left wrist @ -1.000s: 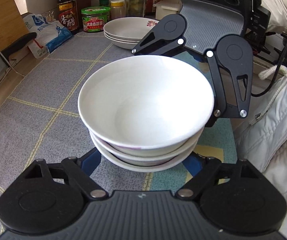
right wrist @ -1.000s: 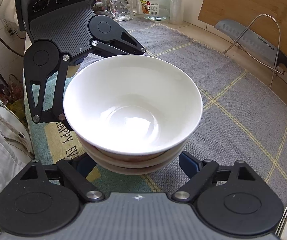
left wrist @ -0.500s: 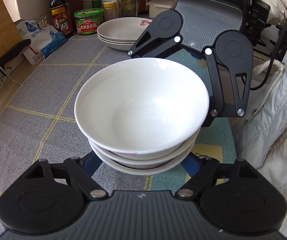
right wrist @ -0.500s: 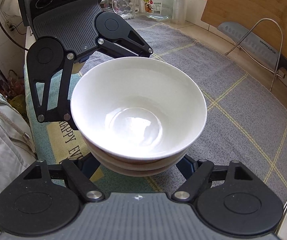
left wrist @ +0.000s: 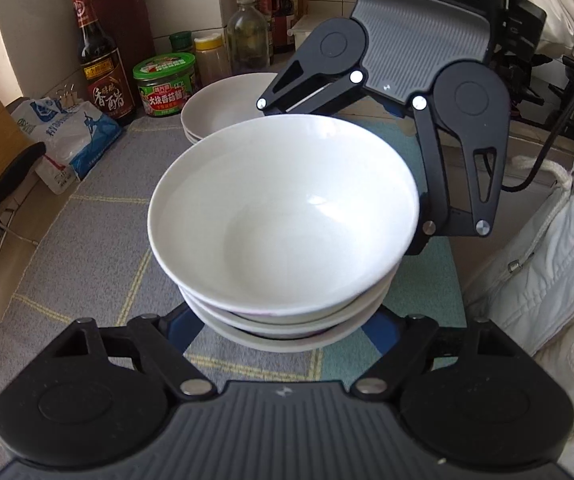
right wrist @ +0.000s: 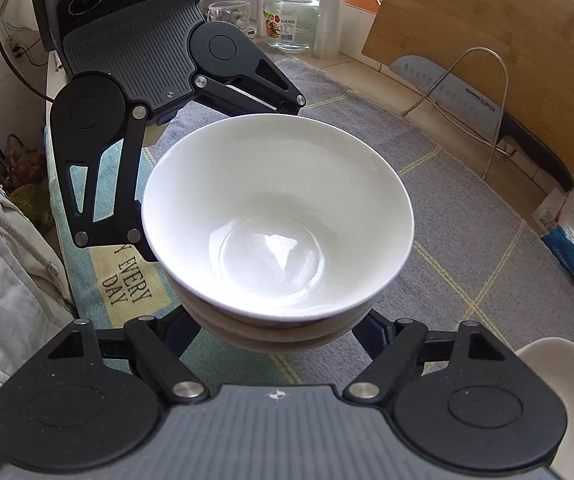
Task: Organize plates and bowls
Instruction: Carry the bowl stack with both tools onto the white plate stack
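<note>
White bowl stack gripped between opposing, downward-tilted left gripper and right gripper.

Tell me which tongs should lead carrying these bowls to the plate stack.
Probably right: the plate stack sits beside the right tongs, across the bowls from the left tongs. Both have just been closing on the bowls.

Each wrist camera looks steeply down along its own fingers, close over the stack of bowls; facing each other, both share it and the grey mat.

Glossy ceramic bowls above matt woven cloth.
</note>
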A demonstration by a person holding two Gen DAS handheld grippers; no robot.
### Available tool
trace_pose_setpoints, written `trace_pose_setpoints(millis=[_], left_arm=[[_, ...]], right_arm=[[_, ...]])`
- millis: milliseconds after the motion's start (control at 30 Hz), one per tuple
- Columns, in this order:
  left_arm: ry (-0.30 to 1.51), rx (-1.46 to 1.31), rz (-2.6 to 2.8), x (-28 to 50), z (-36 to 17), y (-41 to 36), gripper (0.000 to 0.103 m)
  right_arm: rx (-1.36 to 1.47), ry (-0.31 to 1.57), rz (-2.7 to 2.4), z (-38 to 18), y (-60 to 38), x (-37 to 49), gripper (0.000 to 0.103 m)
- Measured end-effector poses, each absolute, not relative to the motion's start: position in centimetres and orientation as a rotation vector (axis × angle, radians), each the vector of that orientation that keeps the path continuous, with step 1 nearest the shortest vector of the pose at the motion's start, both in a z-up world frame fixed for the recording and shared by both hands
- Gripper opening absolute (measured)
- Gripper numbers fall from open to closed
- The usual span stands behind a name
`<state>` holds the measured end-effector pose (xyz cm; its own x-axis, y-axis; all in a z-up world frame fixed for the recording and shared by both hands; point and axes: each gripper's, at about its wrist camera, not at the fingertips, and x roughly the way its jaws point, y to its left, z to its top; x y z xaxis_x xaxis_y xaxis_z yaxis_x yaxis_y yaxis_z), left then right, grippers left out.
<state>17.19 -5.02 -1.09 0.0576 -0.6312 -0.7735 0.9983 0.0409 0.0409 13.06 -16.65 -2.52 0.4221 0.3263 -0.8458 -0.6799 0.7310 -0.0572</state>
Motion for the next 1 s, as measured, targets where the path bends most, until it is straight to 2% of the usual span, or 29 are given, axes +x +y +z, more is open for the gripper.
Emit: trace_pose_setpoints(millis=[567,1000], left_arm=[[0.531,0.748,-1.474,19.1,-2.0,-21.7,0.084],[0.582,0.762,-1.473,20.7,-3.8,-25.6,0.084]], right_arm=[[-0.459,0.946,0.475,-0.4,-32.1,13.3,0.085],[-0.412,0.978,0.471,-2.2,-36.0,14.1,0.085]])
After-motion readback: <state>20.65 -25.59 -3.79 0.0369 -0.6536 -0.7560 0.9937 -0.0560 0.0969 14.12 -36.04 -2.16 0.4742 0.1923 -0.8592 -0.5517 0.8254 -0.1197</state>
